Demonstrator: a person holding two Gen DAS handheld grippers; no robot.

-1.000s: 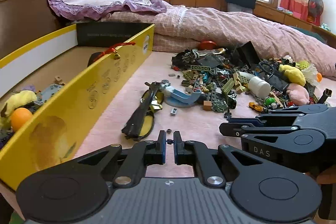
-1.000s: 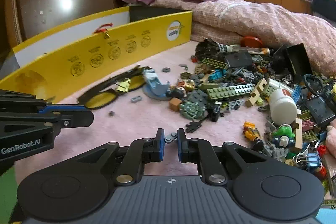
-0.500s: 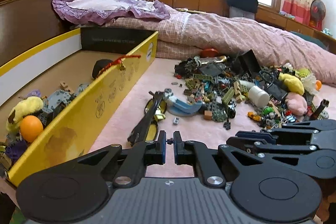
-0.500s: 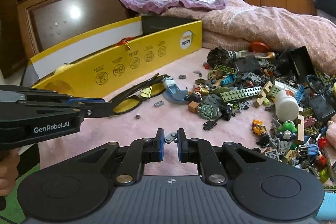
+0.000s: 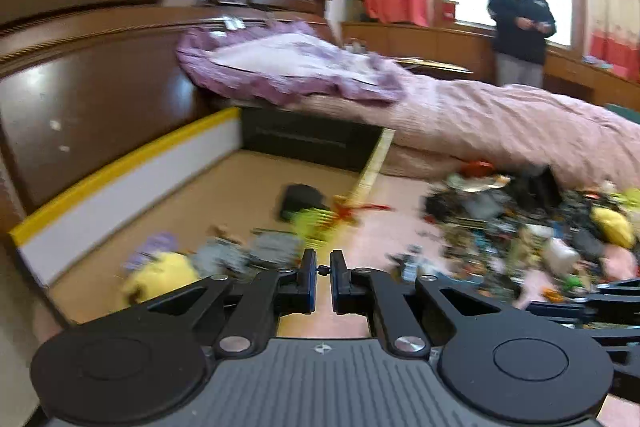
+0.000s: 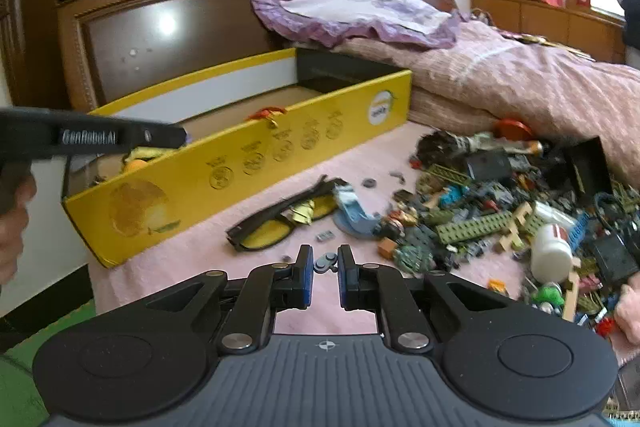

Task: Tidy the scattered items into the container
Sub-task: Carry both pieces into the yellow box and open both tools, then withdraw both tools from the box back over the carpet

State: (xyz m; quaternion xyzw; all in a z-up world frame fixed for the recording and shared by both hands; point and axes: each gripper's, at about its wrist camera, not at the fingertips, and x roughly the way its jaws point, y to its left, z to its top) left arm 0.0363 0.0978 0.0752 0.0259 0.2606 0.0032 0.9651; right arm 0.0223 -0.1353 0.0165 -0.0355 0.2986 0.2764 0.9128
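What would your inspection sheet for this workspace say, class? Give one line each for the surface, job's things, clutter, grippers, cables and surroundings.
Surface: pink bedspread, mostly covered on the right.
Job's things: open yellow box holding an orange ball and other toys; toy pile loose on the bedspread.
Clutter: yellow-lens glasses and white bottle outside the box.
Grippers: left gripper over the box, fingers shut on a tiny dark piece; right gripper over the bedspread, shut on a small grey piece.
Cables: nothing seen.
Surroundings: wooden headboard, purple pillow, person by the window.
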